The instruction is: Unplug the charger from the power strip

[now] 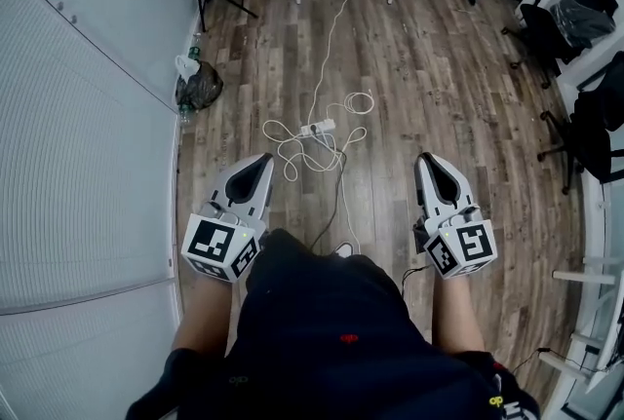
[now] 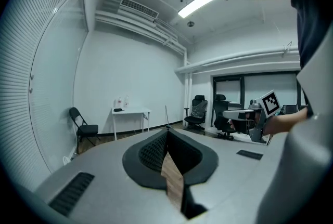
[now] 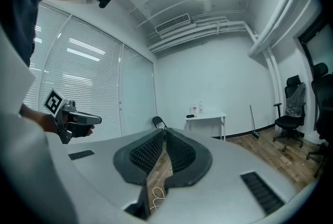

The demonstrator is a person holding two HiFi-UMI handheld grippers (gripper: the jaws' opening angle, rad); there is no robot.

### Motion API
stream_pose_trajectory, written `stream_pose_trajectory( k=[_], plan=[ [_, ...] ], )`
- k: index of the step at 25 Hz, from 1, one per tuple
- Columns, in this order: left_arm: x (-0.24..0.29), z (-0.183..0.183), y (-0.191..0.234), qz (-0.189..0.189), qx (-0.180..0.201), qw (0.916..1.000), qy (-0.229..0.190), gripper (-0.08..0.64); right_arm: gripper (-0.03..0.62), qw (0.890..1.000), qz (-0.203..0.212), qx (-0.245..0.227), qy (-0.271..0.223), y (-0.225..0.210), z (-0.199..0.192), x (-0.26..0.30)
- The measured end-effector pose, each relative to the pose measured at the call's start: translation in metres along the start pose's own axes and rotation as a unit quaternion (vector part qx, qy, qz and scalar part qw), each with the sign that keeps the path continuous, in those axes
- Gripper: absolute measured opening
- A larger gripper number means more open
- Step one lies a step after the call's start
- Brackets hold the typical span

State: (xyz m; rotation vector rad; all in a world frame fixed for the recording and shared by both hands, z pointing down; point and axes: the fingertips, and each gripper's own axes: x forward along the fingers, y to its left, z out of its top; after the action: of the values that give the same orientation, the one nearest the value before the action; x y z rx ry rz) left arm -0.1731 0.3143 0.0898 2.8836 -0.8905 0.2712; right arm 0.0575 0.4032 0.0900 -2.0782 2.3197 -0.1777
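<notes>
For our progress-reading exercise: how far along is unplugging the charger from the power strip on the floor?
Done: nothing visible; the power strip lies among white cables, the charger too small to make out. In hand: nothing; the left gripper and right gripper are shut, empty, well short of it. Left: reach down, grip the charger, pull it free.

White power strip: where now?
The white power strip lies on the wooden floor, head view centre, among looped white cables, ahead of and between left gripper and right gripper.

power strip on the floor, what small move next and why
Probably lower both grippers toward the power strip: it lies on the floor among white cables, well ahead of the left gripper and right gripper, both shut and empty.
</notes>
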Motion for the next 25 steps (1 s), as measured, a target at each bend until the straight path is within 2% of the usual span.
stream_pose_trajectory(
  k=[3,7,13,19,25],
  plan=[
    [0.008,-0.004,-0.004,0.006,-0.003,0.9999,0.013,0.018,0.035,1.0,0.002,0.018,0.008,-0.014,-0.004,0.0],
    [0.022,-0.002,0.01,0.03,-0.017,0.9994,0.003,0.018,0.035,1.0,0.011,0.016,0.024,-0.021,-0.012,0.014],
    [0.055,-0.015,0.033,0.022,-0.037,0.999,0.012,0.018,0.035,0.999,0.019,0.009,0.038,-0.028,-0.015,0.055],
    [0.107,-0.021,0.093,0.021,-0.055,0.9982,0.016,0.018,0.035,0.996,0.01,0.012,0.091,-0.047,-0.033,0.128],
    [0.169,-0.039,0.178,0.029,-0.075,0.9966,0.02,0.018,0.035,0.991,0.053,-0.002,0.121,-0.043,-0.049,0.238]
  ],
)
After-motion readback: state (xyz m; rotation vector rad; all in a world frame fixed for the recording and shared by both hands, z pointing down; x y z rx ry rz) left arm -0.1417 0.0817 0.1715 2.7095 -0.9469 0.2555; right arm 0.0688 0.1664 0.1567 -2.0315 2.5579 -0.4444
